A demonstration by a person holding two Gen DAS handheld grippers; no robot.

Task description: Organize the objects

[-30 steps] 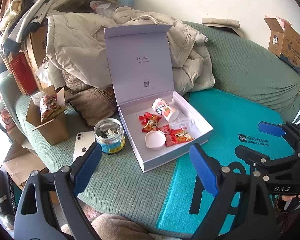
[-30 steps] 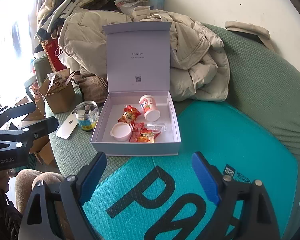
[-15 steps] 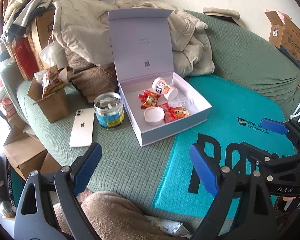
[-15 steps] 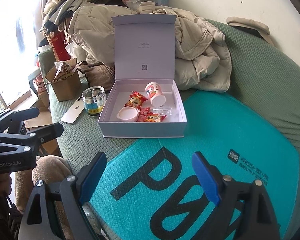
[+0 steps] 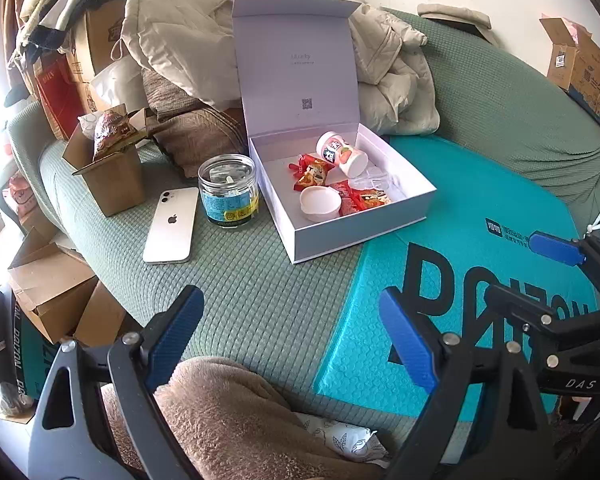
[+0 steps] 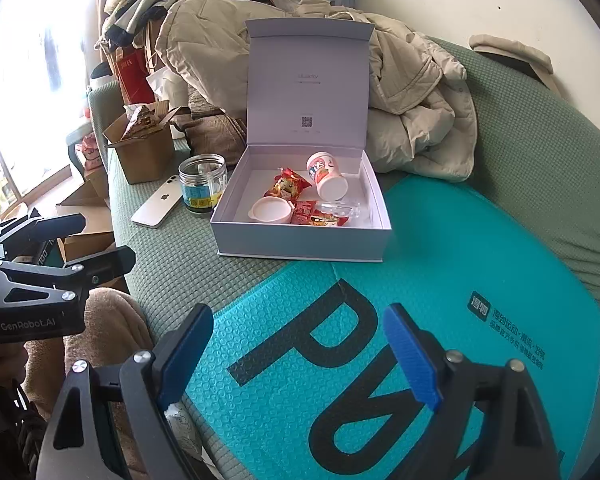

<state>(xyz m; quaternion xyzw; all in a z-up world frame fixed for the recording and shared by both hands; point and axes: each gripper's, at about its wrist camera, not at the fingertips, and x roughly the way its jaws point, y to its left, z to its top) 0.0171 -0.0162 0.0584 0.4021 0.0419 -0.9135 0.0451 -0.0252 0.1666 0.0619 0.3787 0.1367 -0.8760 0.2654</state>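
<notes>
Both grippers – left gripper (image 5: 290,336) and right gripper (image 6: 300,352) – had pulled back from the white box (image 5: 360,228), fingers apart and empty – packing seemingly finished

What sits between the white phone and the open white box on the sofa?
A clear glass jar with a blue and yellow label stands between the phone and the box. It stands close beside the box wall. Both wrist views show it.

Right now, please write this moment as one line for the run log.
left gripper: open, holds nothing | right gripper: open, holds nothing | box: lid up, snacks and cup inside | jar, phone: beside box
</notes>
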